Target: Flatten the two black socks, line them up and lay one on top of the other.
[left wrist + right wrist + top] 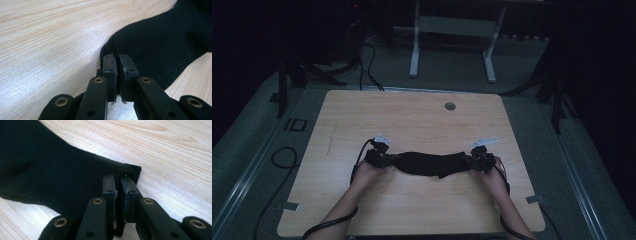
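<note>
**Sock stretched out between both grippers, mid-table**

The black sock (431, 164) lies across the near half of the wooden table (412, 115), well short of the round grommet (450, 106) at the far edge. The left gripper (117, 65) has its jaws pinched together on one end of the sock, and the right gripper (119, 185) is clamped on the ribbed cuff end. Looks to me like the straighten-it-out step. Next move probably calls for keeping even tension and laying it flat before either end gets released.

Black sock (160, 37) cut off by upper edge.
</note>
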Demonstrator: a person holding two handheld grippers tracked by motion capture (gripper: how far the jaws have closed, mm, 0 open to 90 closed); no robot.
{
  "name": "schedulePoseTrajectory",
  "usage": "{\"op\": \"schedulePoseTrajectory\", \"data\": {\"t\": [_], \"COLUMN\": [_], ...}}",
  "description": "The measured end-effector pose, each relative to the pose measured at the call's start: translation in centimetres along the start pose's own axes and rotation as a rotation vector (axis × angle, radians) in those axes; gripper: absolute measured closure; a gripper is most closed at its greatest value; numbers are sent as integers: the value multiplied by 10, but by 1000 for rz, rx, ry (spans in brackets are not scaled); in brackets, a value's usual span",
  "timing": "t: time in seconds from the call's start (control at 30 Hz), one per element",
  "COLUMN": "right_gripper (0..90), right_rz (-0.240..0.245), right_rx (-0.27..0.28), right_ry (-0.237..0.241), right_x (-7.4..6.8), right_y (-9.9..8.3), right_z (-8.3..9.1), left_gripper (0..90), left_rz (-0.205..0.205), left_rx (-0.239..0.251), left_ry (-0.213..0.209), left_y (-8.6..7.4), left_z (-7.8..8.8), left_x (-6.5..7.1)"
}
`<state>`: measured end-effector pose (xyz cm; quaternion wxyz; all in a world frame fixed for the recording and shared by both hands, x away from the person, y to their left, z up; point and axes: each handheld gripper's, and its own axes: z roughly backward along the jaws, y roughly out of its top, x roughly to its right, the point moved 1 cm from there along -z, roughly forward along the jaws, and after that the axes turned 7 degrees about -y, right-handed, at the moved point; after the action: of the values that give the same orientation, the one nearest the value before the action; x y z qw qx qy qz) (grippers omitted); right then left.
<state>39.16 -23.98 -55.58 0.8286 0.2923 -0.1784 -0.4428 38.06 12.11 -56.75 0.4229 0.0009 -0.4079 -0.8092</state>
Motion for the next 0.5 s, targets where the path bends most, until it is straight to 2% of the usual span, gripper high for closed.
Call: {"op": "schedulePoseTrajectory", "data": {"t": [0.13,0.2,0.27,0.3,0.33,0.37,0.4,0.43,0.47,0.5], "right_gripper": [812,783,709,687,641,641,610,592,589,590], "right_rz": [-2,-7,-8,3,11,11,13,16,17,13], "right_rx": [7,6,3,2,1,1,6,21,34,53], "right_ry": [1,9,22,15,8,8,10,8,6,8], "right_x": [0,0,0,-1,-2,-2,-3,-4,-5,-6], "right_y": [-1,-1,0,1,1,1,2,4,5,7], "right_z": [0,0,1,2,4,4,6,11,14,19], "left_gripper": [821,754,634,604,603,580,580,541,541,549], "left_rz": [-23,-22,-8,-4,-4,-4,-10,-17,-26,-31], "left_rx": [-16,-11,12,25,36,36,69,76,97,108], "left_ry": [21,15,8,6,7,7,9,15,26,14], "left_y": [1,1,1,1,1,1,2,2,3,4], "left_z": [1,4,10,13,18,18,26,29,34,36], "left_x": [5,6,6,6,6,6,8,10,13,16]}}
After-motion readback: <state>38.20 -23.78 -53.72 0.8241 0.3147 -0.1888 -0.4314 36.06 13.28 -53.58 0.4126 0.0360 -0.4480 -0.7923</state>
